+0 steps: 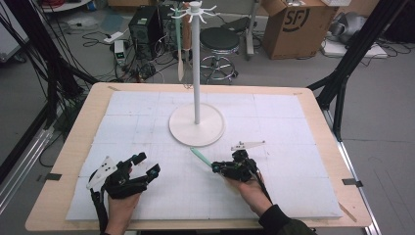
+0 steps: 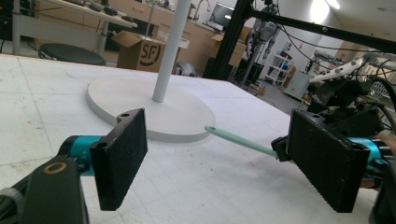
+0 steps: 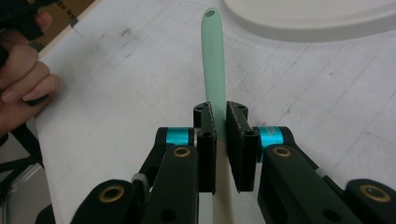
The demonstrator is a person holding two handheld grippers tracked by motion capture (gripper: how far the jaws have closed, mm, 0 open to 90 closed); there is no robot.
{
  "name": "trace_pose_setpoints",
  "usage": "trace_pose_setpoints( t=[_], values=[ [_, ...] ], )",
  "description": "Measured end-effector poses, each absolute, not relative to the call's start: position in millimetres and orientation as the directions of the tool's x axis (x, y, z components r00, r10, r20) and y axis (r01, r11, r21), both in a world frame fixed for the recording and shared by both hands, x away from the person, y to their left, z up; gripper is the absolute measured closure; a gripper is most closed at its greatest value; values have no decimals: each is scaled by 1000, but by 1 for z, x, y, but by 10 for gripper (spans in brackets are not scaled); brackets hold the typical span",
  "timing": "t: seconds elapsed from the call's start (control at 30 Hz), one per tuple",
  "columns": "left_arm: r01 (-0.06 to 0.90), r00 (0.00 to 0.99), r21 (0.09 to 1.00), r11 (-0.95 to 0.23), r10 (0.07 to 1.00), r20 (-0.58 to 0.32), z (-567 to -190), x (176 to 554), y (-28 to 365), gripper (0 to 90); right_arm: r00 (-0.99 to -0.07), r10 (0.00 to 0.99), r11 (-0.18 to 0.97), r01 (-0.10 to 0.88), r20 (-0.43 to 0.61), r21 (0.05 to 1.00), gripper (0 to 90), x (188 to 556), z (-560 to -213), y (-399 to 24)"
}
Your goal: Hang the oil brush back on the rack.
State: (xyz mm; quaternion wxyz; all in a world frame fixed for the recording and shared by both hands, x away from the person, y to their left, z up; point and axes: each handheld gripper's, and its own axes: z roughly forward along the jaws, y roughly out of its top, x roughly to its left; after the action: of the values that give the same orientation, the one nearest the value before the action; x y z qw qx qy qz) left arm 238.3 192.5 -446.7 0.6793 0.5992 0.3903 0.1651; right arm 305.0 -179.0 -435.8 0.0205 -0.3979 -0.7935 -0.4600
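From where I sit, the wooden table carries a white mat that stops short of the table's edge on every side, leaving a bare wooden rim. Most of the mat lies open on the left half and along the near edge. The white stand sits on its round base at the middle of the mat, its post rising to hooks at the top – a pale green utensil hangs from one. My left gripper rests on the near-left part of the mat with its jaws spread wide and nothing between them; in the left gripper view the pads frame bare mat. My right gripper sits near centre-right, jaws pinched tight on the mint-green handle of a second utensil. That handle slants across the mat toward the base – its holed tip lies just beside the base's near rim
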Motion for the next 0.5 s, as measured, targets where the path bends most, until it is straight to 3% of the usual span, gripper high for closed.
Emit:
trace_pose_setpoints(
  t=[0.5],
  values=[
    [243, 642, 943, 226, 691, -332, -447, 238, 192, 212, -726, 570, 139, 547, 385, 826, 830, 310, -391, -192]
  ],
)
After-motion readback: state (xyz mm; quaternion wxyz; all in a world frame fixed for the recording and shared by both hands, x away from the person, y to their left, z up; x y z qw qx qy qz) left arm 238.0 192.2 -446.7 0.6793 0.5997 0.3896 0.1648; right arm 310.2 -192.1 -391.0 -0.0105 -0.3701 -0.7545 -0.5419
